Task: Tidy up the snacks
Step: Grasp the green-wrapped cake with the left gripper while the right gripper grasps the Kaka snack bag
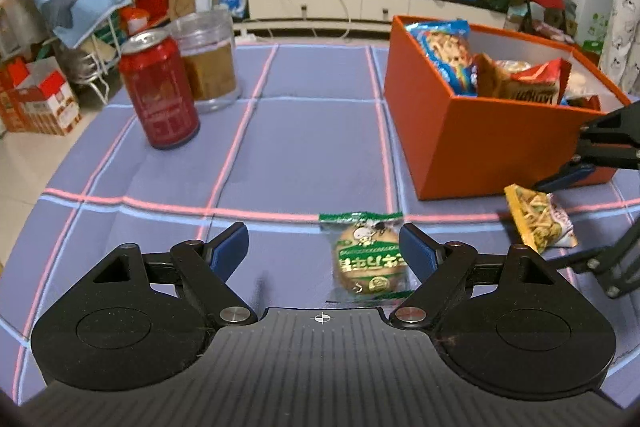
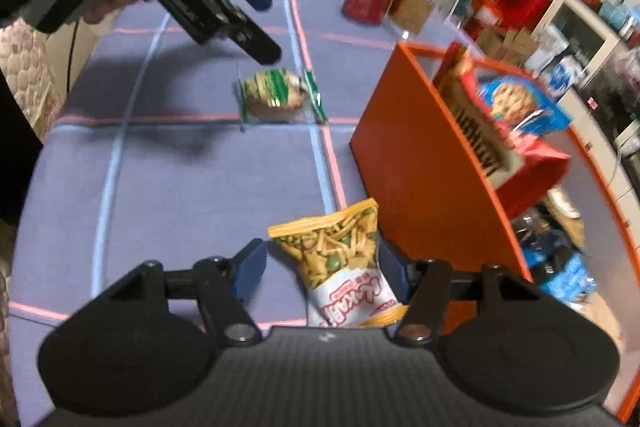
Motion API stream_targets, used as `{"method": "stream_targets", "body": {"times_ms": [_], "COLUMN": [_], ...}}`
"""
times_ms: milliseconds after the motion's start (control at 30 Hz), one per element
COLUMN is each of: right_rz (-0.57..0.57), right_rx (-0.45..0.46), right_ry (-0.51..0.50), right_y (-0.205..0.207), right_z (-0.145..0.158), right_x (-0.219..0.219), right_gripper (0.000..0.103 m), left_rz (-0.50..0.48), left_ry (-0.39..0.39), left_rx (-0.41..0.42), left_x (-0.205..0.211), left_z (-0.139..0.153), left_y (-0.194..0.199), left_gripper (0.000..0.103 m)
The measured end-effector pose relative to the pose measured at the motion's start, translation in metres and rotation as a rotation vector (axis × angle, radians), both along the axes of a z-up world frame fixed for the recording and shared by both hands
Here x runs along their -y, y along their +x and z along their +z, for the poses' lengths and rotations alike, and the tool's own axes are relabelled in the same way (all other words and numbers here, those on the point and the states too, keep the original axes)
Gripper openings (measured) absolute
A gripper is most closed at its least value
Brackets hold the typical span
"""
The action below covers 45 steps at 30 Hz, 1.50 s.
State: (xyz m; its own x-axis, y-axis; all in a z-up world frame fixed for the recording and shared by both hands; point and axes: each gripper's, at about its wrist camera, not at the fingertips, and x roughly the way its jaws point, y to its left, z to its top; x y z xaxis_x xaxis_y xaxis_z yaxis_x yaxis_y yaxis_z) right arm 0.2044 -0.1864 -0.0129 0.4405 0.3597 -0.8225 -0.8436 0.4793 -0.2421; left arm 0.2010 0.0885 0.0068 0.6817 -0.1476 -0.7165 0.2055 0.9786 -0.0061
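A green-wrapped round cake [image 1: 370, 255] lies on the blue checked tablecloth [image 1: 304, 155], just inside the right finger of my open left gripper [image 1: 322, 247]; it also shows in the right wrist view [image 2: 278, 95]. A yellow-and-white mixed-snack bag [image 2: 340, 263] sits between the fingers of my right gripper [image 2: 322, 261], which stands open around it; the bag shows in the left wrist view [image 1: 538, 217] beside the right gripper's blue finger [image 1: 568, 177]. The orange box [image 1: 480, 143] holds several snack bags. The left gripper [image 2: 256, 23] hovers above the cake.
A red drink can [image 1: 158, 89] and a clear plastic jar [image 1: 208, 59] stand at the far left of the table. The orange box [image 2: 424, 163] stands close to the right of my right gripper. Shelves, a TV cabinet and boxes lie beyond the table.
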Motion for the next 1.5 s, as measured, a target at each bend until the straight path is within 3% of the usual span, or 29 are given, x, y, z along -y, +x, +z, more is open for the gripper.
{"method": "stream_targets", "body": {"times_ms": [67, 167, 300, 400, 467, 567, 733, 833, 900, 933, 1133, 1200, 1267, 1367, 1500], "right_rz": [-0.047, -0.278, -0.640, -0.791, -0.842, -0.930, -0.986, -1.021, -1.032, -1.025, -0.986, -0.969, -0.956, -0.916, -0.908], "right_rx": [-0.051, -0.063, -0.086, -0.065, -0.043, -0.003, 0.077, 0.076, 0.063, 0.069, 0.128, 0.144, 0.149, 0.121, 0.101], "right_ry": [0.030, 0.076, 0.181, 0.239, 0.284, 0.364, 0.398, 0.423, 0.426, 0.419, 0.413, 0.414, 0.410, 0.386, 0.371], "right_y": [0.005, 0.003, -0.043, -0.090, -0.114, -0.144, -0.170, -0.171, -0.170, -0.169, -0.166, -0.162, -0.155, -0.139, -0.124], "right_z": [-0.002, -0.001, -0.003, -0.005, -0.005, 0.008, 0.027, 0.024, 0.020, 0.019, 0.015, 0.015, 0.012, -0.001, -0.012], "right_x": [0.000, 0.009, 0.036, 0.048, 0.051, 0.058, 0.058, 0.058, 0.060, 0.059, 0.054, 0.052, 0.050, 0.048, 0.052], "right_gripper": [0.054, 0.044, 0.046, 0.053, 0.074, 0.089, 0.091, 0.091, 0.092, 0.092, 0.092, 0.092, 0.092, 0.092, 0.090], "left_rz": [0.001, 0.011, 0.024, 0.006, -0.008, -0.006, -0.010, -0.007, -0.024, -0.032, -0.063, -0.029, 0.010, 0.028, 0.010], "left_ry": [-0.006, -0.007, -0.013, -0.016, -0.011, -0.010, 0.026, 0.012, 0.008, 0.002, 0.004, -0.006, -0.035, -0.068, -0.052], "left_rx": [-0.007, -0.014, -0.009, 0.004, 0.003, -0.027, -0.055, -0.060, -0.069, -0.075, -0.099, -0.072, -0.054, -0.080, -0.098], "left_x": [0.000, 0.004, 0.009, 0.018, 0.025, 0.034, 0.049, 0.054, 0.057, 0.057, 0.058, 0.055, 0.051, 0.049, 0.052], "left_z": [-0.002, -0.002, -0.003, -0.008, -0.016, -0.028, -0.040, -0.039, -0.038, -0.037, -0.028, -0.020, -0.015, -0.018, -0.028], "left_y": [0.002, 0.002, -0.001, 0.001, 0.006, 0.015, 0.022, 0.018, 0.010, 0.004, -0.032, -0.037, -0.038, -0.032, -0.028], "left_gripper": [0.055, 0.056, 0.059, 0.059, 0.059, 0.055, 0.046, 0.039, 0.024, 0.023, 0.026, 0.046, 0.057, 0.056, 0.054]}}
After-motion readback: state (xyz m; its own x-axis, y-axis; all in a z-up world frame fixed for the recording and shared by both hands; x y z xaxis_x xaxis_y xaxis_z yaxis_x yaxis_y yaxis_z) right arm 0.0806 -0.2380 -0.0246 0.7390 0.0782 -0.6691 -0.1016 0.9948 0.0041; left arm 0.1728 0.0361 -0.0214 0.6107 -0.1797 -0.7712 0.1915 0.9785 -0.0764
